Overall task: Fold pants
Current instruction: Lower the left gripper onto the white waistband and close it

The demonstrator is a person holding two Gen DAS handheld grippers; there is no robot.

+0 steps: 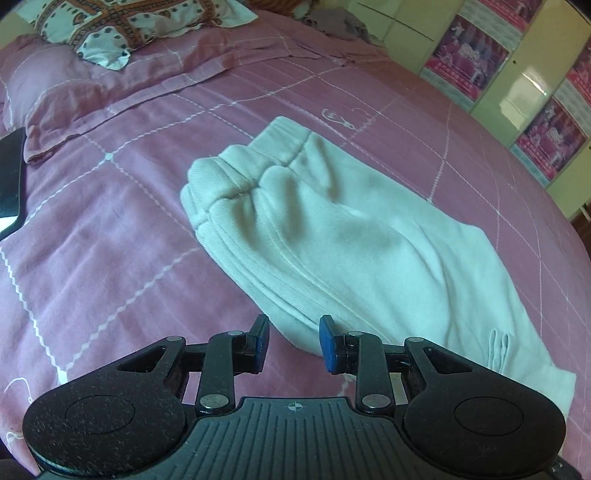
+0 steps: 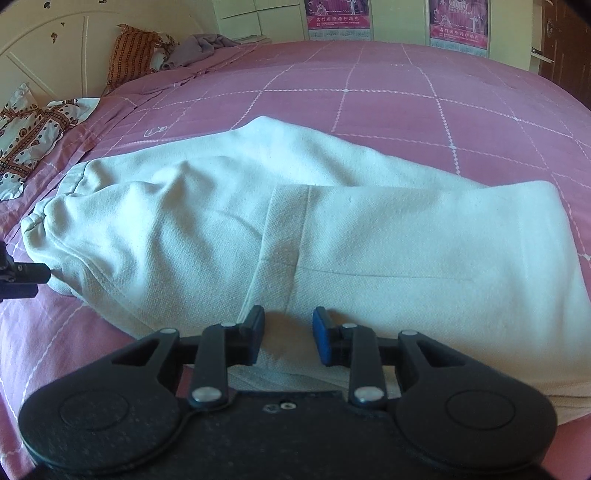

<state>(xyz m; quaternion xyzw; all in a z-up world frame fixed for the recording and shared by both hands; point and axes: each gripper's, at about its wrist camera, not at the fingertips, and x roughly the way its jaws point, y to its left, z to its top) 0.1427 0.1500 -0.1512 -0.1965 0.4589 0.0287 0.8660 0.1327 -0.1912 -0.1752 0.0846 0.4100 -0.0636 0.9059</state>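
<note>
Pale white pants (image 1: 332, 236) lie folded lengthwise on the pink bed, with the gathered waistband (image 1: 229, 184) at the far left. My left gripper (image 1: 294, 343) is open and empty, just above the near edge of the pants by the waist end. In the right wrist view the pants (image 2: 258, 229) have the leg ends folded back over the middle, the hem (image 2: 284, 229) lying across them. My right gripper (image 2: 288, 341) is open and empty over the folded leg part, with cloth under the fingers. The left gripper's tip (image 2: 26, 277) shows at the left edge by the waistband.
The pink checked bedspread (image 1: 110, 229) stretches all around. Patterned pillows (image 1: 107, 26) and a pink pillow (image 1: 44, 88) lie at the bed's head. A wardrobe with posters (image 1: 517, 74) stands beyond the bed. A dark object (image 1: 11, 181) sits at the left edge.
</note>
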